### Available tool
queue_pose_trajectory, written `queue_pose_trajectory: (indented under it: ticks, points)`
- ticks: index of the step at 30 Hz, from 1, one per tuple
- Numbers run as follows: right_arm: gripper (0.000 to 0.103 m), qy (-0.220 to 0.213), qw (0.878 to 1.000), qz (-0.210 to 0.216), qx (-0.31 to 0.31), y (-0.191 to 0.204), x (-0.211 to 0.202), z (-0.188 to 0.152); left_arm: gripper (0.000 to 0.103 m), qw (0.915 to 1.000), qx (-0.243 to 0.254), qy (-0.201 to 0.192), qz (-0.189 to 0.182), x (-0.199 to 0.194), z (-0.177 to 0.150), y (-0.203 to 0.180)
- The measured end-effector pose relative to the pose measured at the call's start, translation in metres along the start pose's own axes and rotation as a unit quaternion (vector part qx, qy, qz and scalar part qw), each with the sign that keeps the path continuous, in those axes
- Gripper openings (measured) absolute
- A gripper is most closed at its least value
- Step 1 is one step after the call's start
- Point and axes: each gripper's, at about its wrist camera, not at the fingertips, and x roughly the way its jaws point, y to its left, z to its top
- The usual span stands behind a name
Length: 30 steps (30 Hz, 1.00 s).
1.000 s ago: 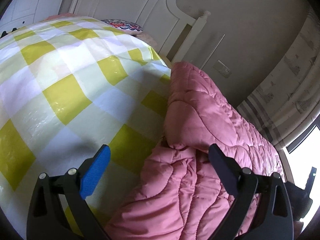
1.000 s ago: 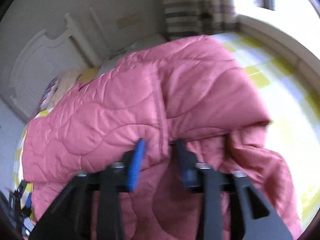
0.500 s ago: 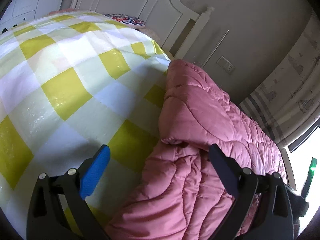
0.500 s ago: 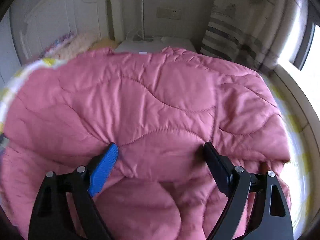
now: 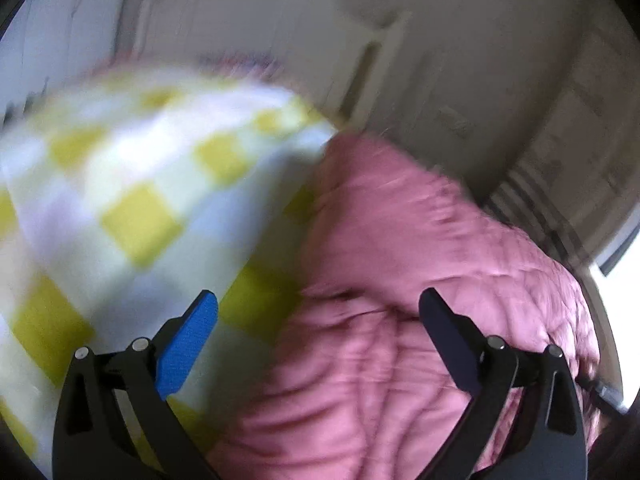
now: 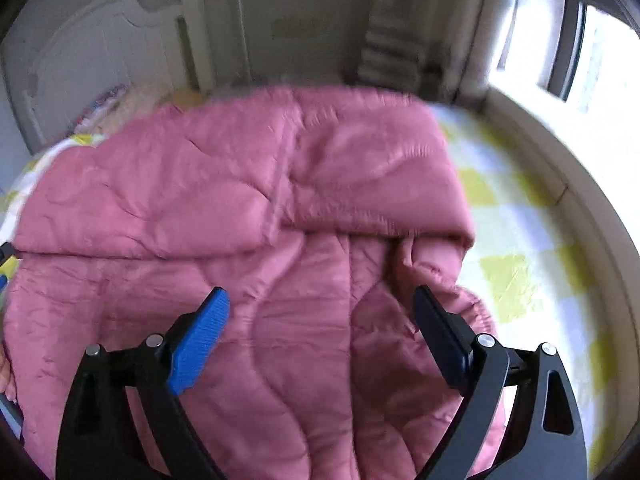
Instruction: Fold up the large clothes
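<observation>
The bed (image 6: pixel 520 216) carried the only load in the room: a pink quilted jacket (image 6: pixel 280 208) spread across a yellow-and-white checked cover (image 5: pixel 132 184), with its upper part folded over onto its lower part so that a thick folded edge ran across the middle of the garment. No box, basket or other container was visible in either view. A white headboard (image 6: pixel 92 52) stood at the far end of the bed, a patterned pillow (image 6: pixel 104 100) lay just in front of it, and a striped curtain (image 6: pixel 392 40) hung beside the bright window. The right tongs (image 6: pixel 320 312) stood above the lower panel of the jacket, below the folded edge, with their jaws opening; nothing was pressed between the pads, and the fabric lay underneath them. The elastic cuff of a sleeve lay just beside the dark right-hand pad. The left tongs (image 5: pixel 320 312) were spread wide and gripped nothing; they straddled the jacket's left border, the blue pad over the checked cover and the dark pad over the pink fabric. The left view was blurred, so fine detail there could not be told.
</observation>
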Motion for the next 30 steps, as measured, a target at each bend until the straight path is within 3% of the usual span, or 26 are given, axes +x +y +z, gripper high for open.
queue_pose_trajectory:
  ticks: [2,4,6,8,11,13,14,16,19,21,23,24,25,27,28,30]
  points:
    - [0.089,-0.026,0.999,0.000,-0.020,0.010,-0.013,0.006,0.100,0.9967,0.070,-0.030,-0.027,-0.021,0.004,-0.036]
    - [0.089,-0.059,0.998,-0.003,-0.034,0.022,-0.023,0.018,0.101,0.9842,0.169,-0.048,-0.017,-0.030,0.011,-0.086]
    - [0.089,-0.075,0.997,-0.006,-0.036,0.042,-0.027,0.036,0.101,0.9779,0.205,-0.028,-0.033,-0.020,0.022,-0.112]
    - [0.089,-0.077,0.996,-0.011,-0.038,0.056,-0.011,0.060,0.101,0.9802,0.195,0.008,-0.035,0.005,0.040,-0.125]
    - [0.089,-0.059,0.997,-0.026,-0.051,0.071,0.021,0.075,0.101,0.9872,0.158,0.023,0.008,0.039,0.058,-0.119]
    - [0.089,0.011,0.997,-0.031,-0.065,0.078,0.064,0.070,0.101,0.9903,0.124,0.063,0.009,0.070,0.057,-0.103]
    - [0.091,0.047,0.996,-0.028,-0.068,0.079,0.085,0.066,0.101,0.9885,0.118,0.093,0.013,0.087,0.052,-0.098]
    - [0.093,0.040,0.998,-0.003,-0.056,0.075,0.083,0.064,0.101,0.9788,0.132,0.155,0.023,0.116,0.038,-0.088]
    - [0.093,0.030,0.998,0.021,-0.043,0.059,0.066,0.080,0.101,0.9758,0.171,0.136,0.008,0.109,0.044,-0.089]
    - [0.093,-0.009,1.000,0.003,-0.026,0.039,0.052,0.096,0.101,0.9833,0.128,0.125,-0.035,0.096,0.064,-0.082]
    - [0.093,-0.019,1.000,-0.024,0.007,0.013,0.052,0.106,0.101,0.9896,0.085,0.105,-0.048,0.088,0.082,-0.075]
    - [0.093,-0.008,0.999,-0.035,0.023,0.001,0.060,0.107,0.101,0.9907,0.081,0.100,-0.044,0.090,0.086,-0.074]
    - [0.094,0.031,0.997,-0.049,0.042,-0.014,0.078,0.104,0.101,0.9900,0.089,0.106,-0.028,0.098,0.084,-0.073]
    - [0.094,0.087,0.994,-0.043,0.053,-0.027,0.102,0.091,0.101,0.9806,0.111,0.162,0.002,0.131,0.069,-0.078]
    - [0.095,0.076,0.995,-0.039,0.044,-0.027,0.102,0.092,0.101,0.9747,0.126,0.185,0.010,0.142,0.064,-0.081]
    - [0.095,0.075,0.996,-0.037,0.025,-0.027,0.094,0.103,0.101,0.9714,0.173,0.162,0.023,0.139,0.059,-0.092]
